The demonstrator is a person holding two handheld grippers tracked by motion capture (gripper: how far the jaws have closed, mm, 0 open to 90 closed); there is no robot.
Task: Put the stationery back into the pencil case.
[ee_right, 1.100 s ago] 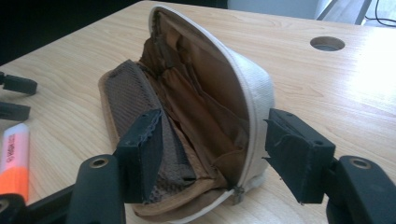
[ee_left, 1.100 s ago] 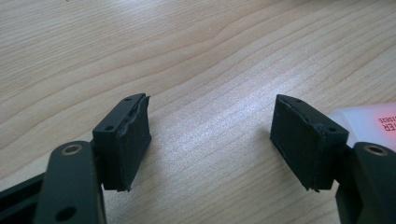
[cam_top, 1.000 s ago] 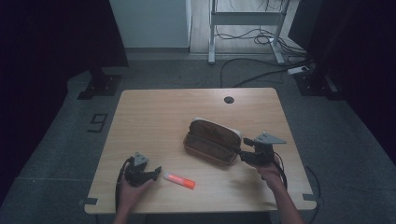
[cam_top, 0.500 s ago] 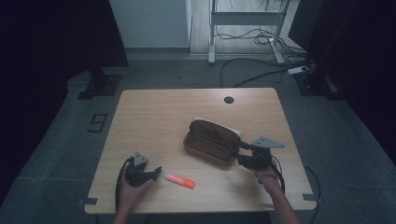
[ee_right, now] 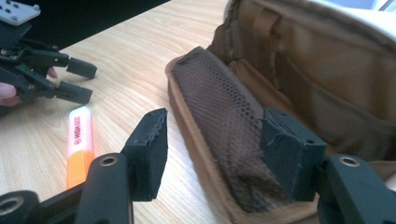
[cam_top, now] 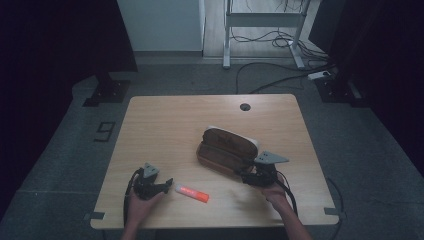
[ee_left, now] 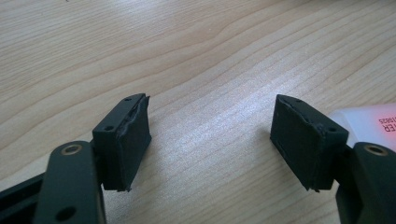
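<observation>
Item list, near to far

1. Left gripper [cam_top: 169,183] – near-left of table [cam_top: 165,125], resting by the person's left hand [cam_top: 142,202]. Jaws wide apart, nothing btwn them; bare wood only in left gripper view.
2. Highlighter [cam_top: 191,193] – orange/pink, lying flat near-centre, just right of left gripper tips; white cap end sits beside one jaw in left gripper view [ee_left: 369,123], outside the gap. Not held.
3. Right gripper [cam_top: 246,178] – near-right, at near lip of pencil case. Jaws abt half open and just been closing; they straddle the case's near edge w/ mesh pocket [ee_right: 224,126] btwn them. Pads prob. not pressing yet – gap on left pad visible, right pad hard to judge.
4. Pencil case [cam_top: 227,147] – brown fabric, centre-right, unzipped and gaping, lid flap tipped to far side.
5. Cable port [cam_top: 244,107] – far-centre of table, unused.

Step in hand (judged): right gripper taking hold of case edge to steady it open.
Next move calls for: finish closing on lip, then left gripper shifts right over highlighter, closes on barrel, lifts it to the case
</observation>
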